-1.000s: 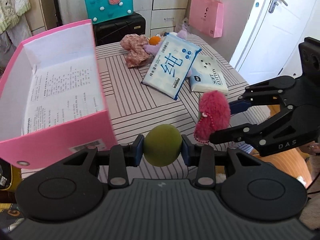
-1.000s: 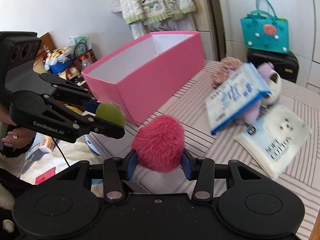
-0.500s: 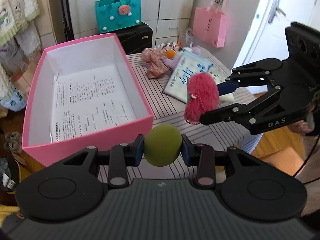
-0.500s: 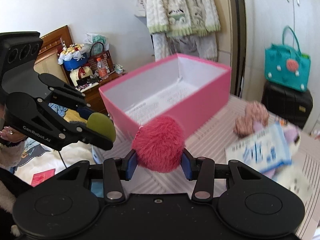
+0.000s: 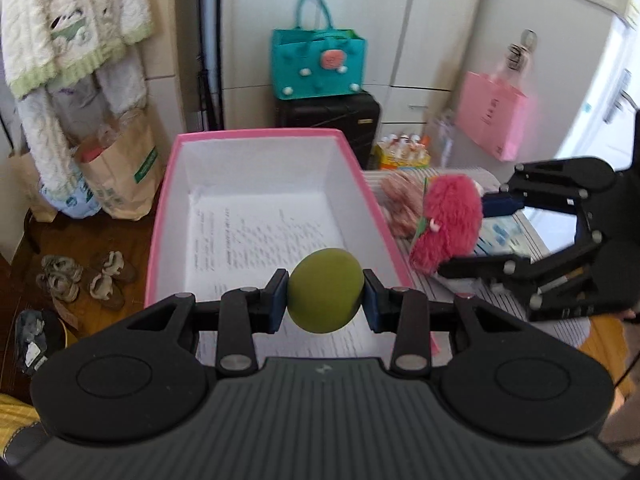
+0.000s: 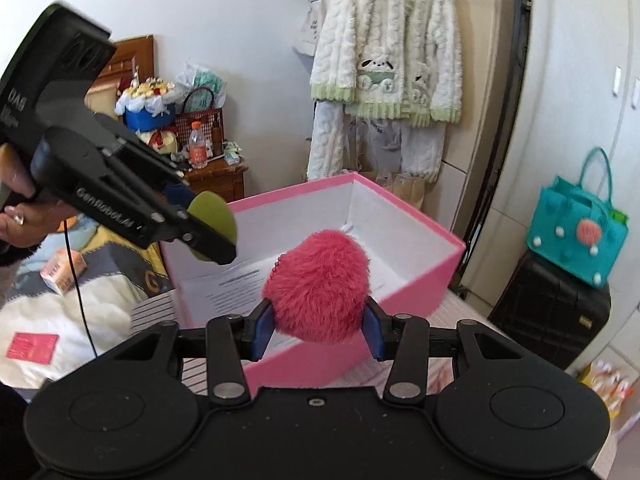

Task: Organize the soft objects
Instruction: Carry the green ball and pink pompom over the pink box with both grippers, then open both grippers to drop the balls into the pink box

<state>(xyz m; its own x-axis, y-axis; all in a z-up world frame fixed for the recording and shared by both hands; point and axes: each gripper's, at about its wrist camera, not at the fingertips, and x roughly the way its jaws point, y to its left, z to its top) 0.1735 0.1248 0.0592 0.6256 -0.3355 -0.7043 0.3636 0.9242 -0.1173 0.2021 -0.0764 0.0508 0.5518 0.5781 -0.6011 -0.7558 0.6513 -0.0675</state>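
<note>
Two tools full: my left tool (image 5: 325, 297) grips green ball (image 5: 326, 290) above pink box (image 5: 256, 133); right tool (image 6: 319, 323) grips red plush (image 6: 318, 285) at box edge. Advice: bring both over paper-lined middle, lower, then open gently.

The pink gift bag (image 5: 493, 118) is motion-blurred — its print unreadable — and the box's paper sheet (image 5: 256, 236) text is too small.
</note>
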